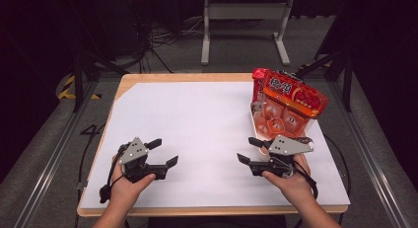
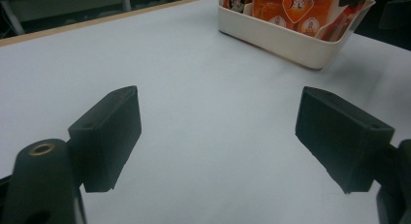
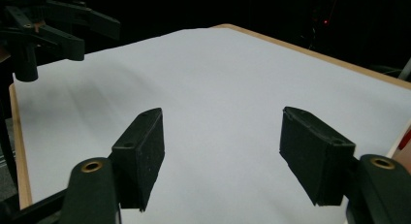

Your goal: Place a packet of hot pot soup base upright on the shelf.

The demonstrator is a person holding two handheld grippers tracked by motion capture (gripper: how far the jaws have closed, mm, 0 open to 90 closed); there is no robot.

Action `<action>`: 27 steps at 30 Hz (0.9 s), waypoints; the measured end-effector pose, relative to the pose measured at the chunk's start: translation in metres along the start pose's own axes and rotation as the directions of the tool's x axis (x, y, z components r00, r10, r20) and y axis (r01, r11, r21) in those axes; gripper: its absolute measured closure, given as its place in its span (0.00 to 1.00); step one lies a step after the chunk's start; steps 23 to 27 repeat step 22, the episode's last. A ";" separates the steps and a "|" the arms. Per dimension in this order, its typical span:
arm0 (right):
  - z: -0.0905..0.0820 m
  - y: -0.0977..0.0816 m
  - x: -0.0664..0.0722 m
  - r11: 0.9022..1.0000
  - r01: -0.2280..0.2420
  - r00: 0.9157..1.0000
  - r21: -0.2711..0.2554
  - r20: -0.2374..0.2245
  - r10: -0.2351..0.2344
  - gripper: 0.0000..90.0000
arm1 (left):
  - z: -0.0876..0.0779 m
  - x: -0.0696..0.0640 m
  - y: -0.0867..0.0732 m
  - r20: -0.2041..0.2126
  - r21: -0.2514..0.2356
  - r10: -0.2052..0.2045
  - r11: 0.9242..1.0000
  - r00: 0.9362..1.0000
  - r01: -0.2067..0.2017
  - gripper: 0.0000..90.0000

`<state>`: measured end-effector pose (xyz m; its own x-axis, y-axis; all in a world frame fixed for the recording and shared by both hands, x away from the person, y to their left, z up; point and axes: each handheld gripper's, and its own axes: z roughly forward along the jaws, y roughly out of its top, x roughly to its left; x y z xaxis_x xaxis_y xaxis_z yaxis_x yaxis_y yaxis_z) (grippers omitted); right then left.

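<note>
A white bin (image 1: pixel 256 127) stands at the right side of the white-covered table (image 1: pixel 197 119). It holds red and orange snack packets (image 1: pixel 288 97) that stick up above its rim. My left gripper (image 1: pixel 165 152) is low over the front left of the table. Its jaws stand wide apart with nothing between them, as the left gripper view (image 2: pixel 218 136) shows, and it faces the bin (image 2: pixel 271 37). My right gripper (image 1: pixel 245 149) is in front of the bin, pointing left, open and empty (image 3: pixel 220 151). The left gripper (image 3: pixel 72 30) shows far off in the right gripper view.
The table's wooden edge (image 1: pixel 182 77) frames the white sheet. Metal rails (image 1: pixel 54 154) run along both sides of the table. Beyond the far edge, a white frame stand (image 1: pixel 244 13) and loose cables (image 1: pixel 157 40) are on the floor.
</note>
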<state>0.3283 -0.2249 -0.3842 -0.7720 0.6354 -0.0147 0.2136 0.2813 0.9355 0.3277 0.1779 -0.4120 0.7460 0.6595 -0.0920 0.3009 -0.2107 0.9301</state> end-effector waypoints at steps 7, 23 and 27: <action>0.011 -0.019 0.002 1.000 0.014 1.000 0.007 0.005 -0.014 0.36 | -0.002 0.000 -0.021 0.012 0.035 -0.003 0.999 1.000 0.003 0.20; 0.025 -0.036 0.000 0.999 0.017 1.000 0.048 0.004 -0.017 0.34 | -0.004 0.013 -0.031 0.011 0.042 -0.038 0.998 0.999 0.038 0.20; 0.025 -0.036 0.000 0.999 0.017 1.000 0.048 0.004 -0.017 0.34 | -0.004 0.013 -0.031 0.011 0.042 -0.038 0.998 0.999 0.038 0.20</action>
